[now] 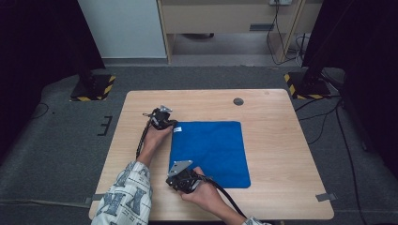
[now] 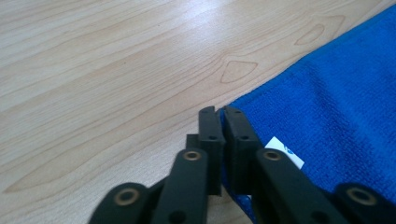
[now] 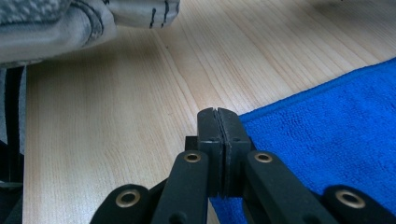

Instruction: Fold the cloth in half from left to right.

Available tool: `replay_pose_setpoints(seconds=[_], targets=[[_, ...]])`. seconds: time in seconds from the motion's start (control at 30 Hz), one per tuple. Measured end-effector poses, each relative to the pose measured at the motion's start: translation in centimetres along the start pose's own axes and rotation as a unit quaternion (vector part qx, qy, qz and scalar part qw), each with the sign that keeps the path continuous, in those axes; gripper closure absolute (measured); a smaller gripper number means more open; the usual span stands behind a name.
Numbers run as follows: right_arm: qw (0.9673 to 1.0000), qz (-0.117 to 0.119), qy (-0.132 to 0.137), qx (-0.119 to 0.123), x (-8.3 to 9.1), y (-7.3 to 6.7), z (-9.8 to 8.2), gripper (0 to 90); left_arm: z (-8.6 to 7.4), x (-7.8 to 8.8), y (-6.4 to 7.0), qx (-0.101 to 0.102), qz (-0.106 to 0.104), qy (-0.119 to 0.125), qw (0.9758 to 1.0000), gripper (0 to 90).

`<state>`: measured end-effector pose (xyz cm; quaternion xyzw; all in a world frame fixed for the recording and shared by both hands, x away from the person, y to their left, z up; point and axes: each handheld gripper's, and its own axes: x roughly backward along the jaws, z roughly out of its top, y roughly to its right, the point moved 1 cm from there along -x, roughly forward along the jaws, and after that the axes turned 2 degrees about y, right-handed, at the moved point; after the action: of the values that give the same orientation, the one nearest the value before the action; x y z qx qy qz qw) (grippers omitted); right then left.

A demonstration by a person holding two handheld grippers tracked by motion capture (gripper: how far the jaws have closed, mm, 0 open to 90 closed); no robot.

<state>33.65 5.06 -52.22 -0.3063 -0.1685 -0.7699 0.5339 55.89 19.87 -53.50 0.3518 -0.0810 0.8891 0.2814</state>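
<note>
Blue cloth [image 1: 211,152] corners between both fingers [image 2: 236,128].

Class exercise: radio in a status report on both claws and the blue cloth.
Left claw shut on blue cloth, far-left corner. Right claw shut on its near-left corner. Cloth flat on table. Nothing in the way.

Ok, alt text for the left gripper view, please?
Black left tongs are shut on the corner edge of a flat blue terry cloth, beside its small white label, on a light wooden table.
</note>
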Motion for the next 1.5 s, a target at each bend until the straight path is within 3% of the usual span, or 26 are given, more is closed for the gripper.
replay_pose_setpoints(seconds=[0.2,0.57,0.77,0.9,1.17,1.5], targets=[[1.0000,0.000,0.006,0.002,0.3,0.0,-0.1,89.3,0.8,1.3,-0.1,0.015,0.011,0.024,0.9995,89.1],[0.9997,-0.003,0.025,-0.004,1.8,-0.2,0.4,89.4,2.1,3.2,1.4,0.007,0.004,0.014,0.9999,89.4],[0.9995,-0.009,0.031,-0.005,2.4,-0.2,0.8,89.5,3.3,3.7,2.5,-0.011,0.003,0.012,0.9999,89.5],[0.9992,-0.011,0.037,-0.006,2.9,-0.3,1.2,89.5,4.0,3.6,2.5,-0.005,-0.003,0.013,0.9999,89.5],[0.9987,-0.018,0.047,-0.001,3.9,-0.5,2.0,89.6,5.3,4.1,2.7,-0.016,0.001,0.014,0.9998,89.5],[0.9985,-0.020,0.051,0.010,4.2,-1.2,3.0,89.6,5.5,5.3,2.1,-0.014,0.002,0.018,0.9997,89.5]])
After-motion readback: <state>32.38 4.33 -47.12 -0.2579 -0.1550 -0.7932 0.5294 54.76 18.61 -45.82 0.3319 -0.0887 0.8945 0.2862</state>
